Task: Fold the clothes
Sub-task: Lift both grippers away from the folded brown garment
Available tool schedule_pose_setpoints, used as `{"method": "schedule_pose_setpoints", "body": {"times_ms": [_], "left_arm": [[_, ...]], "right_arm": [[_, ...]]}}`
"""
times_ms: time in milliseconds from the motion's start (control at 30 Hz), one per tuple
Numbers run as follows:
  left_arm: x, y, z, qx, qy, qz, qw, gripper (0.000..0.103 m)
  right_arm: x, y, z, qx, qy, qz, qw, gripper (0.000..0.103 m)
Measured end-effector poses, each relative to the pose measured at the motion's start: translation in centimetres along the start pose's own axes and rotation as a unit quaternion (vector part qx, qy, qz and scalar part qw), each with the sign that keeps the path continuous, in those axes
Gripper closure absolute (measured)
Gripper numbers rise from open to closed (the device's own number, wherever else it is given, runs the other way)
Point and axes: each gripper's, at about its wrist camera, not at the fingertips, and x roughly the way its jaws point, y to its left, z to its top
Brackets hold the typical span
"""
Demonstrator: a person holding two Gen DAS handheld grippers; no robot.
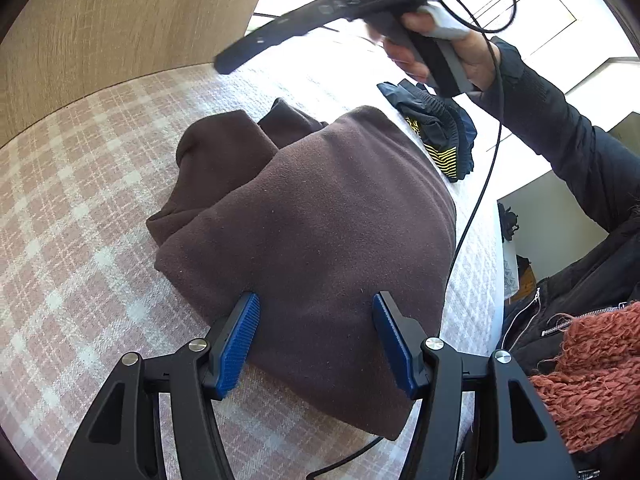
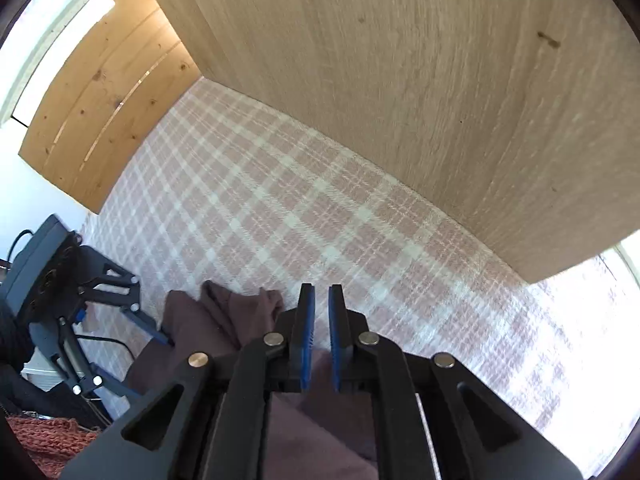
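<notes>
Left gripper (image 1: 316, 320) spread over brown garment (image 1: 320, 216); right gripper (image 2: 322, 312) nearly pressed together, empty.

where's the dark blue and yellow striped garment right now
In the left wrist view, the striped garment lies bunched on the bed, upper right, just beyond the brown garment and below the hand holding the other tool.

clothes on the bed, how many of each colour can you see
brown: 1, the brown fleece garment, bunched on the checked bedcover
navy and yellow: 1, the navy and yellow garment, crumpled further back
total: 2
</notes>
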Motion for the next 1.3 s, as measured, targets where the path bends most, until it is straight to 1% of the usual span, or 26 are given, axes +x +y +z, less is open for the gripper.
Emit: {"method": "schedule_pose_setpoints", "body": {"times_ms": [33,100,133,167,200,300,333,367,433,467,533,567,600,633,667,700,733,767,867,967,1067,1133,1233,1300], "left_arm": [[-0.4,0.1,0.0,-0.001,-0.004,0.005,1.0,0.046],[-1.2,0.5,-0.3,-0.01,-0.011,0.023,0.9996,0.046],[-1.6,0.9,-0.5,-0.021,-0.014,0.026,0.9993,0.046],[-1.8,1.4,-0.7,-0.036,-0.017,0.024,0.9989,0.046],[-2.0,1.8,-0.9,-0.051,-0.019,0.023,0.9983,0.046],[-1.6,2.8,-0.6,-0.083,-0.021,0.026,0.996,0.046],[-1.3,2.9,-0.2,-0.084,-0.021,0.037,0.9955,0.046],[-1.0,3.0,0.3,-0.08,-0.021,0.055,0.9951,0.046],[-0.2,3.3,1.2,-0.075,-0.018,0.081,0.9938,0.046],[0.2,3.6,1.5,-0.073,-0.016,0.089,0.9933,0.046],[0.9,3.9,1.9,-0.071,-0.012,0.09,0.9934,0.046],[1.1,3.9,2.0,-0.07,-0.015,0.088,0.9936,0.047],[1.0,3.7,2.0,-0.066,-0.021,0.082,0.9942,0.049],[0.9,3.5,2.0,-0.061,-0.026,0.078,0.9948,0.056],[0.7,3.2,1.9,-0.053,-0.031,0.08,0.9949,0.056],[0.6,3.0,1.8,-0.048,-0.033,0.083,0.9948,0.059],[0.5,3.0,1.7,-0.05,-0.036,0.081,0.9948,0.065],[0.3,3.0,1.5,-0.052,-0.04,0.08,0.9946,0.069],[-0.7,2.6,1.1,-0.059,-0.063,0.082,0.9929,0.078],[-1.4,1.5,0.9,-0.045,-0.081,0.089,0.9917,0.082],[-2.2,0.9,1.3,-0.035,-0.094,0.087,0.9911,0.084],[-2.7,1.2,1.9,-0.035,-0.099,0.091,0.9903,0.084],[-2.8,2.5,2.7,-0.042,-0.105,0.096,0.989,0.084],[-2.2,3.9,3.3,-0.052,-0.105,0.103,0.9878,0.084]], "right_arm": [[-1.7,2.6,-2.5,-0.006,-0.006,0.014,1.0,0.081],[-3.0,4.8,-5.6,-0.029,-0.014,-0.007,0.999,0.061],[-3.5,6.1,-7.0,-0.033,-0.018,-0.04,0.998,0.058],[-4.3,6.1,-8.8,-0.029,-0.024,-0.073,0.997,0.057],[-3.7,6.7,-10.1,-0.014,-0.026,-0.093,0.995,0.057],[-2.5,3.9,-13.5,0.074,-0.022,-0.083,0.994,0.056],[-2.4,2.7,-14.5,0.097,-0.028,-0.072,0.992,0.056],[-1.3,2.3,-14.9,0.11,-0.031,-0.071,0.991,0.056],[-0.2,1.5,-15.6,0.127,-0.032,-0.067,0.989,0.056],[0.4,1.3,-15.6,0.13,-0.034,-0.056,0.989,0.056],[1.3,1.0,-15.8,0.136,-0.038,-0.035,0.989,0.056],[0.9,0.6,-15.9,0.14,-0.047,-0.023,0.989,0.056],[1.0,0.4,-16.0,0.144,-0.057,0.001,0.988,0.056],[1.8,0.5,-16.0,0.148,-0.065,0.03,0.986,0.056],[1.7,0.4,-16.3,0.149,-0.063,0.033,0.986,0.057],[1.6,0.3,-16.5,0.149,-0.061,0.036,0.986,0.064],[1.4,0.2,-16.8,0.149,-0.06,0.038,0.986,0.07],[1.2,0.3,-17.1,0.147,-0.065,0.037,0.986,0.073],[0.7,1.2,-17.7,0.145,-0.081,0.04,0.985,0.076],[0.3,2.6,-18.1,0.136,-0.098,0.046,0.985,0.077],[-0.4,3.6,-17.9,0.135,-0.116,0.052,0.983,0.078],[-0.8,3.8,-17.3,0.131,-0.125,0.049,0.982,0.078],[-0.6,3.1,-16.0,0.13,-0.132,0.043,0.982,0.078],[0.6,2.0,-15.4,0.134,-0.126,0.032,0.982,0.078]]}}
